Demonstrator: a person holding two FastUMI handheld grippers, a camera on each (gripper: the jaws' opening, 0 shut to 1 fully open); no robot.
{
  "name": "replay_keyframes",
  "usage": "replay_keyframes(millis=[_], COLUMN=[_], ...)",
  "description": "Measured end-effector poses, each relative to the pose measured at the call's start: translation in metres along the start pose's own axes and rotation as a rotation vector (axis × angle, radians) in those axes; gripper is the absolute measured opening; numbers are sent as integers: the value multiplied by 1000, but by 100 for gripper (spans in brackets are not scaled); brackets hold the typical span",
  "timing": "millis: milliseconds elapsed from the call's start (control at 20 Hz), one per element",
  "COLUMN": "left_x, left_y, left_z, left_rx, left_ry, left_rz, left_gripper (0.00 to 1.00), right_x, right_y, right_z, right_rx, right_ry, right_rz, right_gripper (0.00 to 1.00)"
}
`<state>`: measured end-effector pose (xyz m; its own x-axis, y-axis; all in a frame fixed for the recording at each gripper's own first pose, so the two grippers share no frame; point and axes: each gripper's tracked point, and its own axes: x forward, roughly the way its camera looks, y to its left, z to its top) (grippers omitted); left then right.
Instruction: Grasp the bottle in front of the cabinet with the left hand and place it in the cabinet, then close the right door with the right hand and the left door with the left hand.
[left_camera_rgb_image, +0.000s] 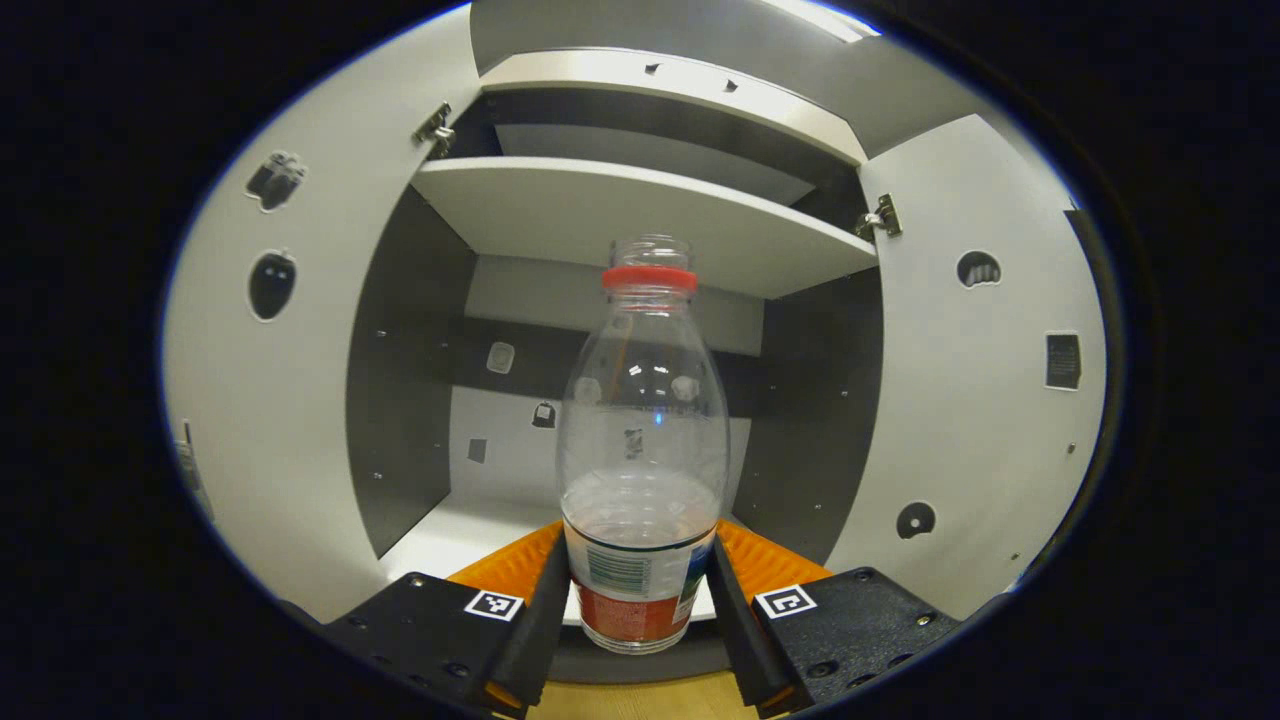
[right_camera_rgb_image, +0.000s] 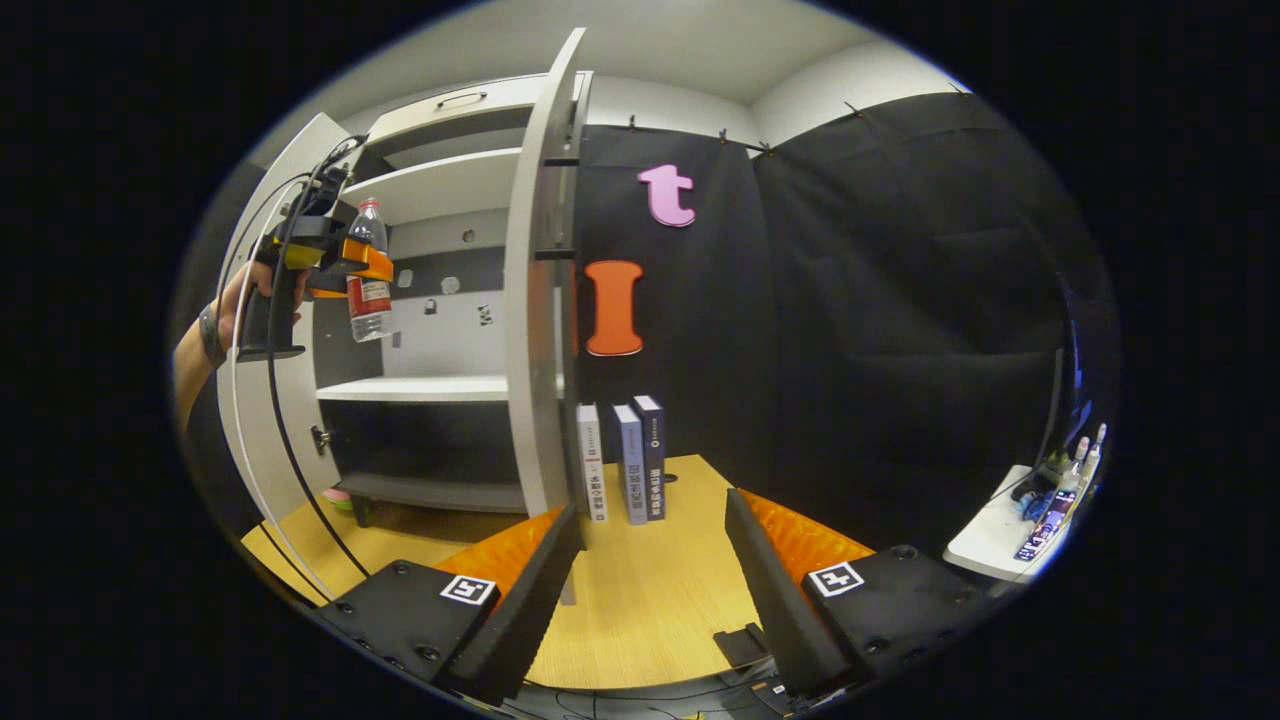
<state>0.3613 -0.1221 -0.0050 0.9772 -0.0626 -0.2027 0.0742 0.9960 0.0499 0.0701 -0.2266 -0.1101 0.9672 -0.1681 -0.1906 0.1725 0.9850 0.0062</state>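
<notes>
Left gripper (left_camera_rgb_image: 640, 610) clamps bottle (left_camera_rgb_image: 642, 450) before cabinet (left_camera_rgb_image: 640, 215), seemingly airborne.

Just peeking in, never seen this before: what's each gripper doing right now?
Left gripper: shut on the plastic bottle, held up before the open cabinet.
Right gripper: open, holding nothing.

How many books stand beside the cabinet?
3, upright in a row on the wooden table against the black cloth: a white book, a grey-blue book and a dark book. The open door may hide others.
</notes>
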Motion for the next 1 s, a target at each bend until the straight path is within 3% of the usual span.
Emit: replay_keyframes(millis=[400,750,1000], left_x=[133,152,154], left_y=[-7,0,6], left_z=[-65,-97,-101], left_rx=[5,8,28], left_ry=[113,151,140], left_rz=[-26,-8,-13], left_gripper=[71,72,78], right_x=[-25,-37,-35], right_y=[-39,-49,-41], right_z=[-4,-1,-4], right_rx=[62,59,71], right_ry=[9,0,-2], right_rz=[-276,-367,-355], right_gripper=[97,97,97])
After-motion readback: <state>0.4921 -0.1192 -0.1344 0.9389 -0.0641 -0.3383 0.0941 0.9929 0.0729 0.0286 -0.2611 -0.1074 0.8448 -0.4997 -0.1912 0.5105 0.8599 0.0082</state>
